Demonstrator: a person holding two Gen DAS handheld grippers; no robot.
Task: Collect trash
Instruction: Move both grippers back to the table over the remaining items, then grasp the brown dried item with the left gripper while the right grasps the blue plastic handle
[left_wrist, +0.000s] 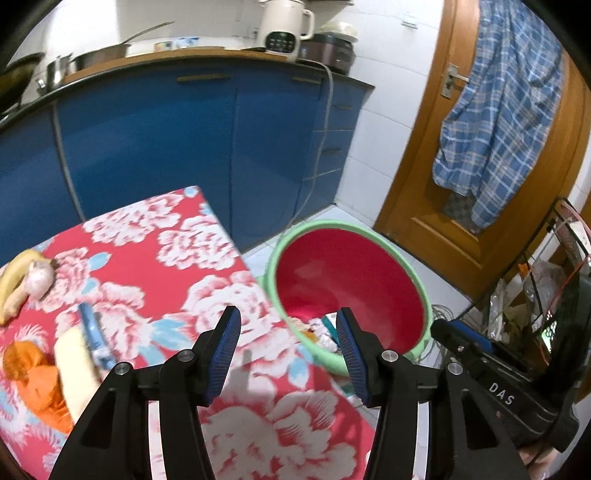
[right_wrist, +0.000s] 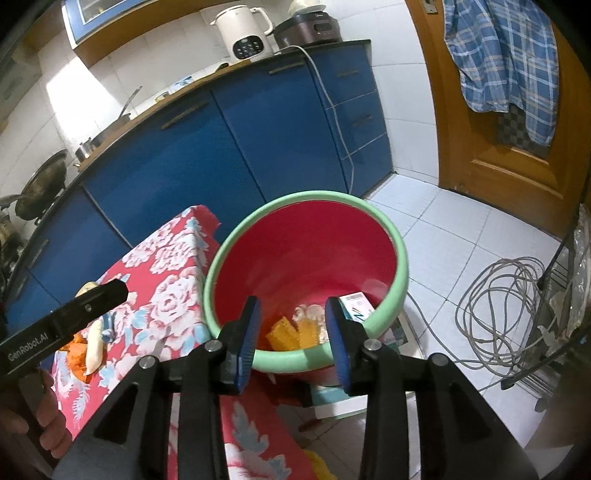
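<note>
Beside the worktop (left_wrist: 207, 266) in its red floral cloth stands the red plastic bucket with a green rim (right_wrist: 306, 258), wrappers and a small carton already inside. Both the left hand-held gripper (left_wrist: 288, 354) and right hand-held gripper (right_wrist: 293, 343) gape empty. Banana peel (left_wrist: 14, 284), orange peel (left_wrist: 33, 373) and a blue-and-white wrapper (left_wrist: 92, 332) remain; pinch one low, then release over the bucket. Blue kitchen cabinets (left_wrist: 147, 140) and white floor tiles (right_wrist: 461, 229) surround.

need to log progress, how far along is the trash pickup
Done: the red bin already holds orange scraps and a small carton. In hand: nothing; the right gripper and left gripper are both open and empty. Left: banana peel, orange scraps and a blue wrapper on the table.
</note>
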